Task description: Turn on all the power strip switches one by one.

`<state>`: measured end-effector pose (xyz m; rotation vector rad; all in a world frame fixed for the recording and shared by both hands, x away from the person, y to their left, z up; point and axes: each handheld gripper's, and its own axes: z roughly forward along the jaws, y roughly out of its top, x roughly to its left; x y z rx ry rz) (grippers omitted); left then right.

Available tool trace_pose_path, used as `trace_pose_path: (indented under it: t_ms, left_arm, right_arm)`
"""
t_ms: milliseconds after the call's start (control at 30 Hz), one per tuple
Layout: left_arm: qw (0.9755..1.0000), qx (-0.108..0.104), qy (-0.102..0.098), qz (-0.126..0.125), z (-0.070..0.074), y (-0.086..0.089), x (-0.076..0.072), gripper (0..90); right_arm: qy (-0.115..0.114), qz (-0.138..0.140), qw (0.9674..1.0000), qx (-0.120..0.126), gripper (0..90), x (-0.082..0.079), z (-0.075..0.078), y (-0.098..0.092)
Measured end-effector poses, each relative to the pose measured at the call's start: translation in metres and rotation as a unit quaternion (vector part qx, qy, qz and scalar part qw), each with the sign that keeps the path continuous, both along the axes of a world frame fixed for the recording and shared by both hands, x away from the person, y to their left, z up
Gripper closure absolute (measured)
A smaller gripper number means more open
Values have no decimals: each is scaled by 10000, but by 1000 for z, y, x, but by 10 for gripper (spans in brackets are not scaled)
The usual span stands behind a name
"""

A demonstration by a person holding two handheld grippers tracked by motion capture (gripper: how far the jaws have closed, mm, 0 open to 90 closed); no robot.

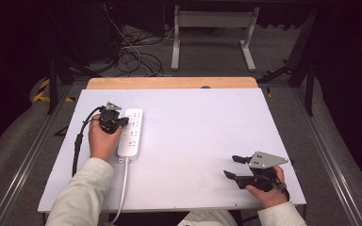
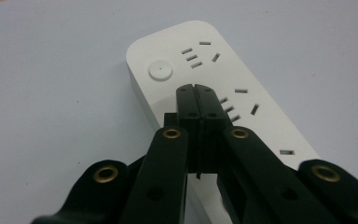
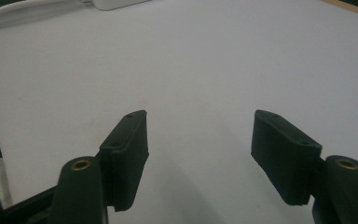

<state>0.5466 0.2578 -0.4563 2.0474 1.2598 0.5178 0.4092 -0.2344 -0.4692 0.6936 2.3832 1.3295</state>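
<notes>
Left gripper (image 1: 121, 121) is over the power strip (image 1: 131, 133), jaws clenched together with nothing between them. In the left gripper view the closed tips (image 2: 197, 93) sit on or just above the strip's top face, just short of the round button (image 2: 160, 71) at the far end. Can't tell if they actually touch the plastic.

Strip lies lengthwise on the left half of the table (image 1: 193, 127), white cord (image 1: 122, 193) running off the near edge.

My read: the step is pressing that button with the closed tips. To do it well:
- keep jaws clamped so the two tips act as one blunt point
- nudge forward along the strip until the tips are centred on the button, not on its rim
- push straight down; an angled push will likely skid the strip on the smooth table
- stay off the socket slots (image 2: 192, 58) beside the button, tips could snag

Right gripper (image 1: 234, 166) rests at the near right corner of the table, well apart from the strip, jaws released and wide with bare table between them. If the strip slides, I'd bring it over to pin the near end.

Nothing in the way on the table. The wooden edge (image 1: 172, 83) at the far side and the cables on the floor (image 1: 132, 56) are well out of the work area. Only nuisance is the left gripper's own black cable (image 1: 79, 141), trailing near the strip's left side.
</notes>
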Motion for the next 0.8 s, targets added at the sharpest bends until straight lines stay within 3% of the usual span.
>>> trace_pose_path:
  t_ms: [333, 500, 600, 800]
  left_arm:
    - [10000, -75, -12, 1, -2, 2, 0, 900]
    - [9999, 64, -72, -29, -3, -1, -1, 900]
    - [10000, -76, -53, -7, -4, 2, 0, 900]
    - [10000, -56, -76, -29, -5, 2, -1, 900]
  right_arm:
    - [4, 2, 10000, -10, 371, 0, 0, 0]
    - [6, 8, 10000, -11, 371, 0, 0, 0]
    - [5, 20, 10000, -10, 371, 0, 0, 0]
    - [9, 25, 10000, -20, 371, 0, -1, 0]
